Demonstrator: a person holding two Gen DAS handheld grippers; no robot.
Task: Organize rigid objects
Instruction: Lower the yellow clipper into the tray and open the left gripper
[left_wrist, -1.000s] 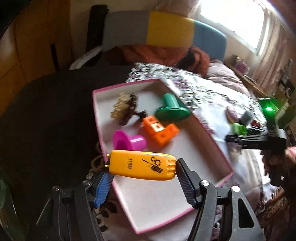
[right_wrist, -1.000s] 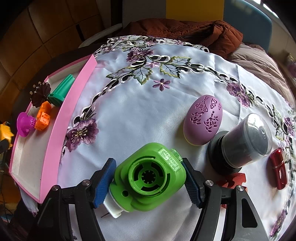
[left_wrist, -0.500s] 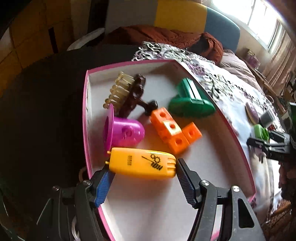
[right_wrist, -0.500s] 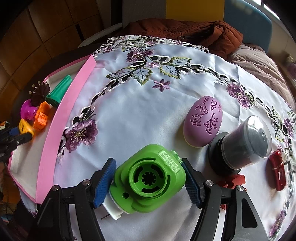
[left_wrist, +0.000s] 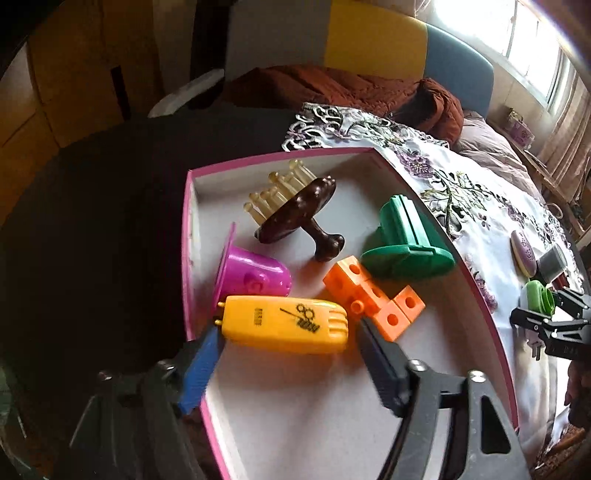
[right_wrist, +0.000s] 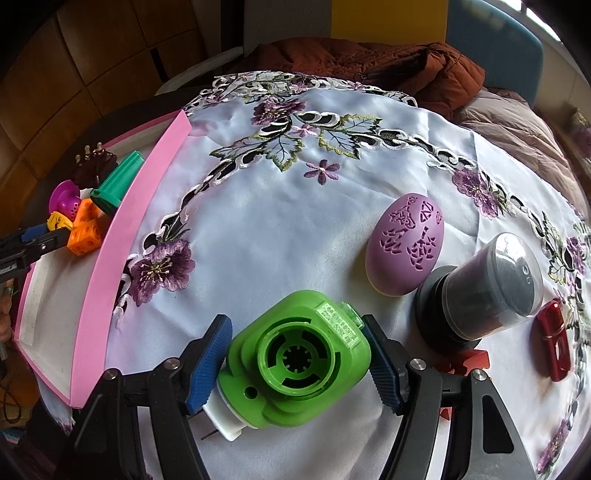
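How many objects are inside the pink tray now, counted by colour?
Inside the pink tray:
brown massager: 1
green piece: 1
magenta cup: 1
orange block cluster: 1
yellow object, between the left tool's fingers: 1
Total: 5

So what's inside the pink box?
The pink box holds a brown brush, green stand, purple cup, orange blocks and a yellow piece. What lies underneath them is covered.
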